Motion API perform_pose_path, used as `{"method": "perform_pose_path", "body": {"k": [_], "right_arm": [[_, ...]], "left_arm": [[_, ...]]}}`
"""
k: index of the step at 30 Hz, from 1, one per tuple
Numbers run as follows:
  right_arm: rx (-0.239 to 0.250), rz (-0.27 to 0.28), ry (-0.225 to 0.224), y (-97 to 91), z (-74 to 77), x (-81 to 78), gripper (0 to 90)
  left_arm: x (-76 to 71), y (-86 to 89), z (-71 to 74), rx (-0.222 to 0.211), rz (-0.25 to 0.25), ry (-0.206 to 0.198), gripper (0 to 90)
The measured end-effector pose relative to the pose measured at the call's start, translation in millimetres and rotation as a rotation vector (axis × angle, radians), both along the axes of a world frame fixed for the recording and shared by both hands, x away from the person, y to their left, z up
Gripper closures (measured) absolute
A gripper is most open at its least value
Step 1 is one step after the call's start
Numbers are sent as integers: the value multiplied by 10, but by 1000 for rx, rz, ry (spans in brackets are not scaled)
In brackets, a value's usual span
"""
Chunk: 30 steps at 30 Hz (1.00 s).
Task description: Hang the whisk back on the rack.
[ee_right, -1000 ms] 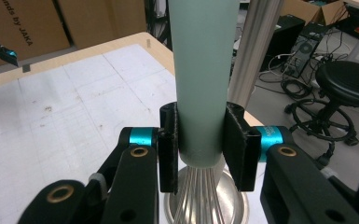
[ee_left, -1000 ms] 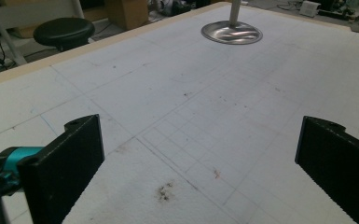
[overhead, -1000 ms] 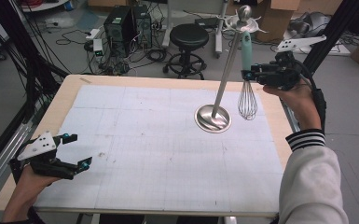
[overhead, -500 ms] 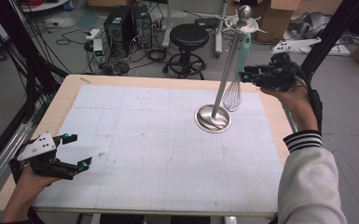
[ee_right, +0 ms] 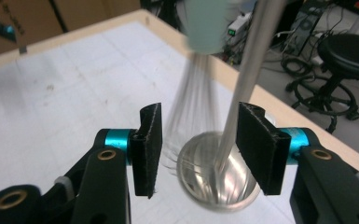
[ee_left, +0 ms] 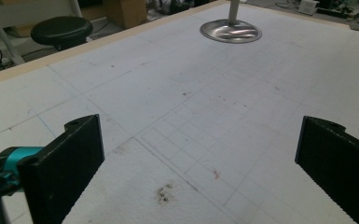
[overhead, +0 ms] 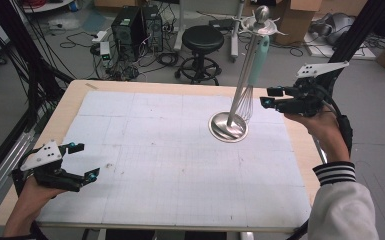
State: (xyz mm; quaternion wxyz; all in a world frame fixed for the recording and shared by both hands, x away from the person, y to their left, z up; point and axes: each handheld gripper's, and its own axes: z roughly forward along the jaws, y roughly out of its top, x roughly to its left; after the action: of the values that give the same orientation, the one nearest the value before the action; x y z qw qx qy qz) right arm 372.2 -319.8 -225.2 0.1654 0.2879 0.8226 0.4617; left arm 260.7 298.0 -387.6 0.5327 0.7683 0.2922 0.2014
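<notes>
**Whisk released on its stand**

Since the earlier frame, the right gripper (overhead: 272, 97) has been drawn back from the whisk (overhead: 254, 75) toward the table's right edge, its jaws having just been opening with nothing pressed between them. On the white-covered table (overhead: 155, 165), the hanging stand (overhead: 228, 126) is seen near the far right corner, the teal-handled whisk hung from its top. At the near left corner, the left gripper (overhead: 82, 162) is held with jaws wide apart and empty.
</notes>
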Motion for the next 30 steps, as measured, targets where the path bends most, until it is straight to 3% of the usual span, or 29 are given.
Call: {"method": "perform_pose_path", "body": {"k": [9, 12, 14, 21, 30], "right_arm": [[-17, 25, -17, 150, 67, -226, 454], [14, 51, -32, 181, 58, -279, 454], [30, 58, -11, 197, 0, -307, 439], [15, 74, -4, 250, -135, -378, 392], [2, 112, -18, 310, -392, -642, 140]], "left_arm": [[9, -11, 11, -3, 13, 0, 17], [-1, 7, 21, -8, 13, -5, 17], [-10, 27, 29, -10, 16, -7, 17], [-8, 18, 51, -9, 12, -15, 17], [-3, 7, 60, -6, 13, -18, 17]]}}
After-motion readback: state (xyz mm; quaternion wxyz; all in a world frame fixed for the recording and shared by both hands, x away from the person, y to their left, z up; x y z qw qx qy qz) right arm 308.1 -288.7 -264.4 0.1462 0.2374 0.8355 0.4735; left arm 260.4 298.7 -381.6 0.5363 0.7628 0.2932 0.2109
